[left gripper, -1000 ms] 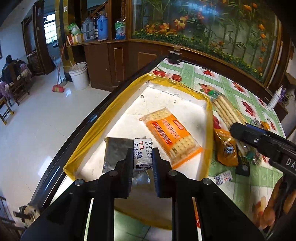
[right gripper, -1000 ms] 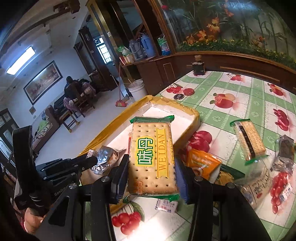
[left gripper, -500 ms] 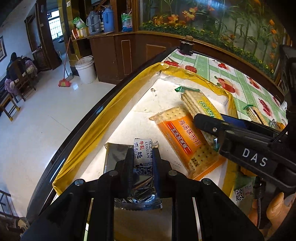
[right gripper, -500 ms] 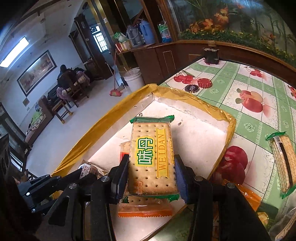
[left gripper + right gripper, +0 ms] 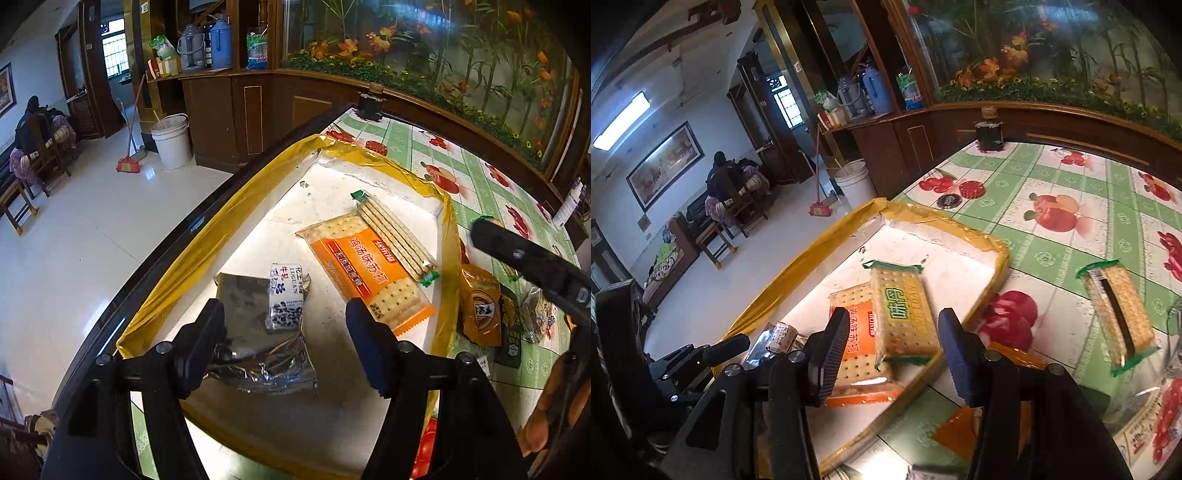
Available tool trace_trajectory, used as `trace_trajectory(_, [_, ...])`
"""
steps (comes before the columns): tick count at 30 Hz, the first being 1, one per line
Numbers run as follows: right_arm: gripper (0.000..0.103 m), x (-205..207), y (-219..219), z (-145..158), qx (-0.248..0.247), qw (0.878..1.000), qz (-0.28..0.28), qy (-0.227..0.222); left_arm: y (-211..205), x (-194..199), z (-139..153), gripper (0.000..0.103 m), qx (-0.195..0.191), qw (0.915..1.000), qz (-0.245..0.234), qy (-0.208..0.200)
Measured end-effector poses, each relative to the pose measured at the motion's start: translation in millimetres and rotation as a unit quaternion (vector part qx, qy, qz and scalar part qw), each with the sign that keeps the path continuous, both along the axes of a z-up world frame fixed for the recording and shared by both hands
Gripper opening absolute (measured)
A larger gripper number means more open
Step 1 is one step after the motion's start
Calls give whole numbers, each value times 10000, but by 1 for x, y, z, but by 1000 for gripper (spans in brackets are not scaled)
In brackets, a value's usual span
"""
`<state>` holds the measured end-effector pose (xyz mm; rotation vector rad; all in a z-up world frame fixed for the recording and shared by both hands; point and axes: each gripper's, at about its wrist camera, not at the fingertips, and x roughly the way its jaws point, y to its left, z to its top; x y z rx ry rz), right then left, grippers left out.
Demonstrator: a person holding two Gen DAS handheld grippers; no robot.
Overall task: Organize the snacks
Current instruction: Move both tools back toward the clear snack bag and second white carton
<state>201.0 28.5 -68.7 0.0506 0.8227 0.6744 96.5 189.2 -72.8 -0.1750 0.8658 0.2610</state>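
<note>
A white tray with a yellow rim (image 5: 221, 236) (image 5: 982, 240) sits at the table's left edge. My left gripper (image 5: 284, 328) is opening above a small blue-and-white candy packet (image 5: 286, 299), which lies loose on a silver foil packet (image 5: 247, 317). My right gripper (image 5: 892, 343) is opening too. The green-ended cracker pack (image 5: 905, 314) (image 5: 395, 240) lies between its jaws, free of the pads, tilted across an orange cracker pack (image 5: 857, 332) (image 5: 369, 273) in the tray. Its edges are blurred.
On the fruit-print tablecloth right of the tray lie another cracker pack (image 5: 1119, 314), an orange snack bag (image 5: 480, 306) and several small packets. A dark jar (image 5: 989, 133) and two bottle caps (image 5: 971, 189) stand farther back. The table drops off left of the tray.
The left jaws have opened and let the candy packet drop onto the foil packet. The right gripper moved over the tray and let go of the green cracker pack, now on the orange pack.
</note>
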Motion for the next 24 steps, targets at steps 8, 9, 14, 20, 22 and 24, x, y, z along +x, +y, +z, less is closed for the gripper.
trace_trajectory(8, [57,-24,-81,6,152,9982,-572,-26,-36,-13,15,68,-47,9990,-406,-167])
trace_trajectory(9, [57,-27,-90,5,162,9979,-628,-11,-44,-14,16,68,-24,9984,-526,-184])
trace_trajectory(14, [57,-40,-126,2,125,9960,-880,-7,-89,-20,21,68,185,9942,-1030,-235])
trace_trajectory(20, [57,-56,-166,1,154,9935,-1129,-1,-141,-28,17,74,400,9867,-1564,-196])
trace_trajectory(22, [57,-61,-178,-1,126,9924,-1221,7,-155,-30,14,75,513,9847,-1656,-189])
trace_trajectory(24, [57,-62,-190,-3,86,9913,-1310,21,-164,-30,11,75,606,9828,-1738,-158])
